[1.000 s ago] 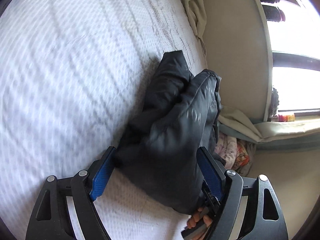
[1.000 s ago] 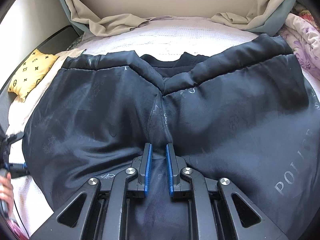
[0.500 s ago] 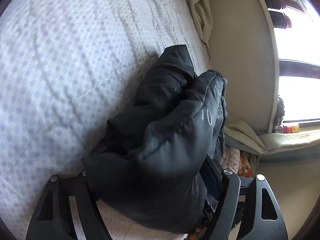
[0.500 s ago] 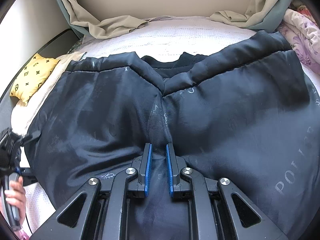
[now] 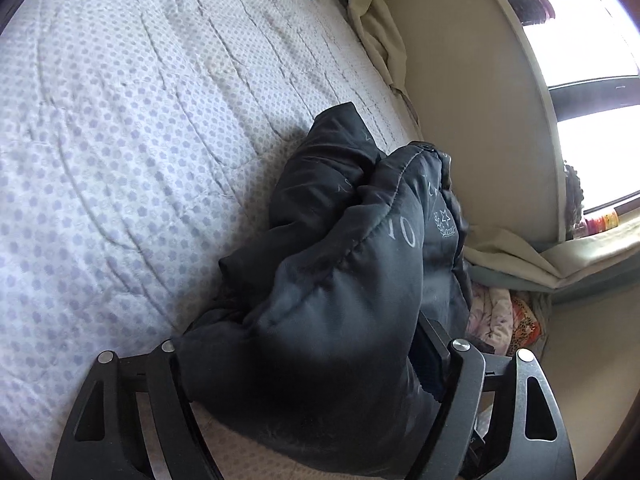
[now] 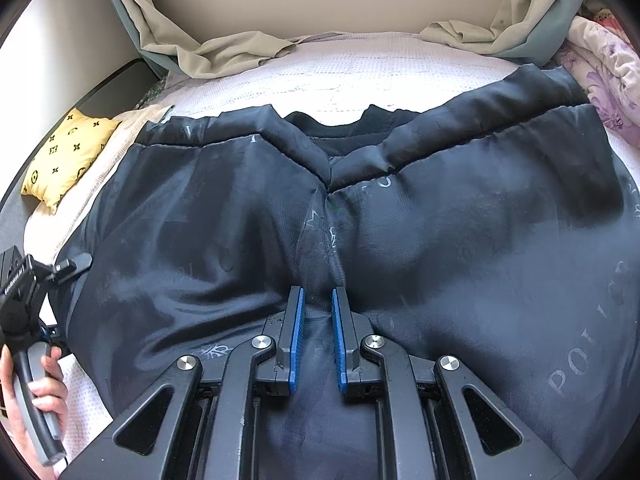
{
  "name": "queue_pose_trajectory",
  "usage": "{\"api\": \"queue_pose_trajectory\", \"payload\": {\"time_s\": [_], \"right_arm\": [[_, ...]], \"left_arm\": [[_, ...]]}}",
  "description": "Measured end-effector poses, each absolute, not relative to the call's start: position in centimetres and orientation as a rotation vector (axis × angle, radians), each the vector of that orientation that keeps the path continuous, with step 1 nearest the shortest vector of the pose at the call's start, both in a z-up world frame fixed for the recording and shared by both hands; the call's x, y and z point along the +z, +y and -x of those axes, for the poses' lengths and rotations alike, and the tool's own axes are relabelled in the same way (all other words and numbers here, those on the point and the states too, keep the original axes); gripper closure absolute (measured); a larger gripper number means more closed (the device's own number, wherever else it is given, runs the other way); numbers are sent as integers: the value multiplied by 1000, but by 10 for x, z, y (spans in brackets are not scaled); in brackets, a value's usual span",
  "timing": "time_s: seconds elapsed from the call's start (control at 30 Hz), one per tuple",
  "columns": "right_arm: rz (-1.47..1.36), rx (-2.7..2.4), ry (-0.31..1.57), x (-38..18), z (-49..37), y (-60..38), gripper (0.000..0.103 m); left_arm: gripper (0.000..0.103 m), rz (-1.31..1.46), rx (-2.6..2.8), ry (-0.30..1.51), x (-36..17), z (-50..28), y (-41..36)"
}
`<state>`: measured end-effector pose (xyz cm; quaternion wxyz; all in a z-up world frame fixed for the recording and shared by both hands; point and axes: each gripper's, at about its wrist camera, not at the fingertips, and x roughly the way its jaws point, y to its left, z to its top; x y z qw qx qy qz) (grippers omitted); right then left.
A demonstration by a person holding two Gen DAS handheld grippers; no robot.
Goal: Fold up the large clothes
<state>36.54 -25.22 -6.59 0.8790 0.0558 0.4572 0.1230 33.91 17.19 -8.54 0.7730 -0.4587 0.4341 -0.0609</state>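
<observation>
A black padded jacket (image 6: 440, 220) lies spread lining-up on the dotted white bed cover (image 5: 140, 160). My right gripper (image 6: 318, 300) is shut on a pinch of the jacket's lining near its middle seam, at the near edge. In the left wrist view, the bunched side of the jacket (image 5: 340, 280) fills the gap of my left gripper (image 5: 304, 340). Its jaws stand wide and are opening; fabric bulges over the left finger and hides it. The bundle rests on the bed. A hand (image 6: 44, 396) holds that left tool at the jacket's left edge.
A yellow patterned pillow (image 6: 64, 156) lies at the bed's left edge. Beige and grey-green bedding (image 6: 224, 52) is heaped along the far wall, and a floral blanket (image 6: 600, 64) sits at the right. A bright window (image 5: 580, 80) is beyond the bed.
My left gripper has pushed further onto the jacket's side, so the fabric now covers its blue pads. The view rolled slightly. The right gripper has kept still, shut on the lining.
</observation>
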Motion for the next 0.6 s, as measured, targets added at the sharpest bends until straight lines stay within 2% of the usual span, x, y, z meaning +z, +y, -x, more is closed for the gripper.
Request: {"api": "queue_pose_trajectory", "payload": {"time_s": [0.13, 0.47, 0.6], "right_arm": [[-132, 263, 960, -66, -368, -254, 96], [-149, 266, 963, -66, -369, -257, 96], [-136, 260, 960, -65, -368, -254, 96]], "left_arm": [[14, 923, -77, 908, -76, -323, 172], [15, 1030, -109, 924, -90, -352, 180], [41, 983, -141, 920, -90, -358, 178]]}}
